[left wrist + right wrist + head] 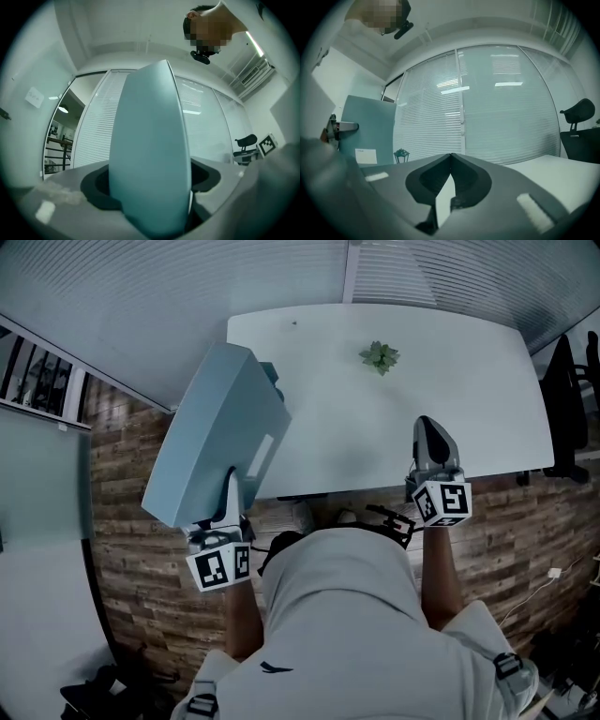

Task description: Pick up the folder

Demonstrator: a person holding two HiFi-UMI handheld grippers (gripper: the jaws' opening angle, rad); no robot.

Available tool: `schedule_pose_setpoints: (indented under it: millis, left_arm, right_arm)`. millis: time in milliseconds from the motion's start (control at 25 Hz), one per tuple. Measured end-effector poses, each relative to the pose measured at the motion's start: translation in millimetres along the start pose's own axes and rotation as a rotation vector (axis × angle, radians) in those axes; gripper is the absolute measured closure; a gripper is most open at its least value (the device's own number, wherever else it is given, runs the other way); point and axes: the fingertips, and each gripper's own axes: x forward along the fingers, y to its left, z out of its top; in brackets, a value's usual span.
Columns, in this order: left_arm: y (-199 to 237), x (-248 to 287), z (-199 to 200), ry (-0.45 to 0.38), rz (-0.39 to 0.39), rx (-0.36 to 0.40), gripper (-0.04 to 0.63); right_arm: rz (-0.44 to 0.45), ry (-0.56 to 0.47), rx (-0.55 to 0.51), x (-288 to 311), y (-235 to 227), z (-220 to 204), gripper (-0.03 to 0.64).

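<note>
A thick pale-blue folder (220,432) is held tilted in the air off the left end of the white table (450,362), one corner over the table's edge. My left gripper (232,493) is shut on its near lower end. In the left gripper view the folder (150,140) stands edge-on and fills the gap of the left gripper (150,180). My right gripper (431,432) hovers over the table's front edge, shut and empty. In the right gripper view the tips of the right gripper (451,154) meet, and the folder (365,126) shows at the far left.
A small green plant (380,356) stands on the table towards its back. A black office chair (567,399) is at the right end. Slatted blinds run behind the table. Wooden floor lies below the folder and around the person.
</note>
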Motion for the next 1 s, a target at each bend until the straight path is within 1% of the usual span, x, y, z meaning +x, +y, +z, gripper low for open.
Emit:
schedule_pose_setpoints:
  millis: [200,360,640,880,1000]
  left_arm:
    - [-10.4,7.9,-6.3,0.021,-0.030,0.042,0.179]
    - [-19.1,13.2,-7.3,0.022,-0.054,0.049,0.179]
    - [-17.8,18.2,-7.6,0.017,-0.049,0.020,0.179]
    - [-9.2,19.5,-6.9,0.007,-0.035,-0.069,0.179]
    - [-8.0,19.7,-6.4,0.011,-0.034,-0.056,0.179]
  right_arm:
    - [-0.009,-0.022,-0.013,1.1,0.3,12.8,0.620]
    - [0.004,-0.031,-0.036,1.6,1.8,17.1,0.618]
    - [0.029,-0.036,-0.067,3.9,7.3,17.0,0.618]
    - [0.036,-0.041,-0.055,5.9,8.2,15.9,0.618]
    - [0.039,-0.042,-0.051,7.0,9.8,16.5,0.618]
